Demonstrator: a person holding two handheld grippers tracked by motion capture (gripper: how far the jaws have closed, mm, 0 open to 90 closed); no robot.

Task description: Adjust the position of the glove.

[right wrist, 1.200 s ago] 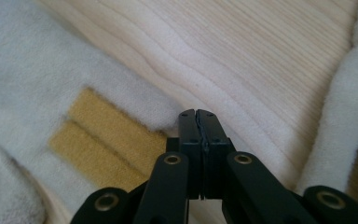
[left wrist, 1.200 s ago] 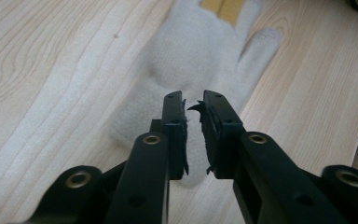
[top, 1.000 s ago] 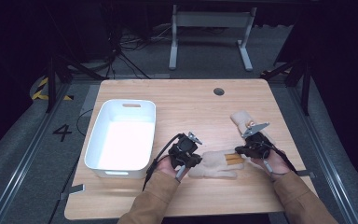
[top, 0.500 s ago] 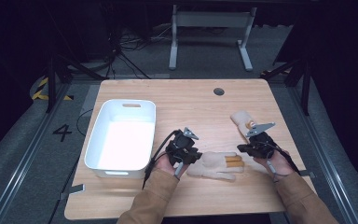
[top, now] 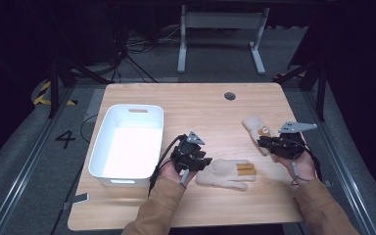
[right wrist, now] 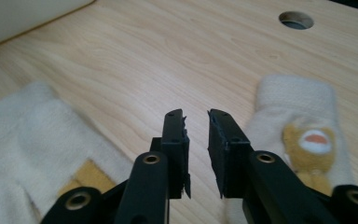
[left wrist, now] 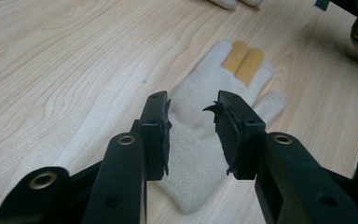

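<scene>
A cream glove with two tan fingertips lies flat on the wooden table near the front edge. My left gripper hovers over its cuff. In the left gripper view its jaws have just been opening, and the glove lies on the wood below them, untouched by the pads. A second cream glove with a bear face lies farther right. My right gripper is beside it. Its jaws have just been opening a little over bare wood, between the bear glove and the flat glove.
A white plastic bin stands at the left of the table, just left of my left hand. A round cable hole sits near the far edge. Metal rails and dark floor run past both sides of the table.
My right gripper has drawn back from the flat glove's fingertips, up and to the right, to the bear glove. My left hand has stayed at the cuff.
</scene>
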